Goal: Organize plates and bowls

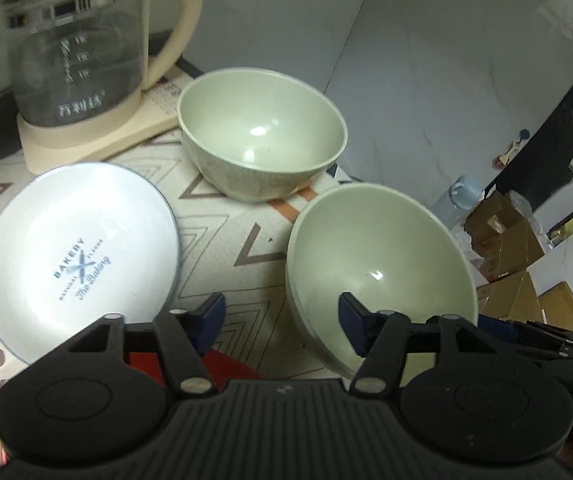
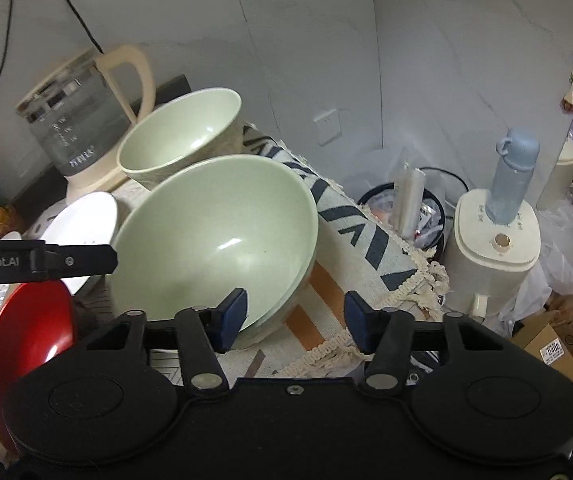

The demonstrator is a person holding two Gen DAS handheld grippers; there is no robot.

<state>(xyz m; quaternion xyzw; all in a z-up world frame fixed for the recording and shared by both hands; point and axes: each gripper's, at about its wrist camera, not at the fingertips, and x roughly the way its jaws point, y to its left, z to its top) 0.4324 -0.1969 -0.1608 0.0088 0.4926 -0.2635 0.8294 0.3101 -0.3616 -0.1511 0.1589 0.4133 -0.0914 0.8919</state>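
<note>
1. Left wrist view: the left gripper (image 1: 282,322) points down at a table covered with a patterned cloth (image 1: 222,232). Its blue-padded jaws stand partly apart with nothing pressed between them.
2. The rim of a wide pale green bowl (image 1: 378,264) lies in the gap; the right-hand pad sits inside the bowl, the left-hand pad outside over the cloth. Whether a pad touches the rim I cannot tell.
3. A deeper green bowl (image 1: 262,132) stands upright behind it, near but apart. A white plate (image 1: 78,256) printed "BAKERY" lies to the left, and a glass kettle (image 1: 74,56) with a cream handle stands on its base at the back left.
4. Right wrist view: the right gripper (image 2: 294,320) also points down, jaws partly apart and gripping nothing.
5. Its left-hand pad sits over the near rim of the wide bowl (image 2: 214,240), which appears to rest on another bowl beneath; the right-hand pad hangs over the fringed cloth edge (image 2: 406,280).
6. The deeper bowl (image 2: 182,136) stands just behind. A red plate (image 2: 30,336) lies at the lower left, with the white plate (image 2: 82,220) behind it.
7. The other gripper's black body (image 2: 46,260) reaches in from the left.
</note>
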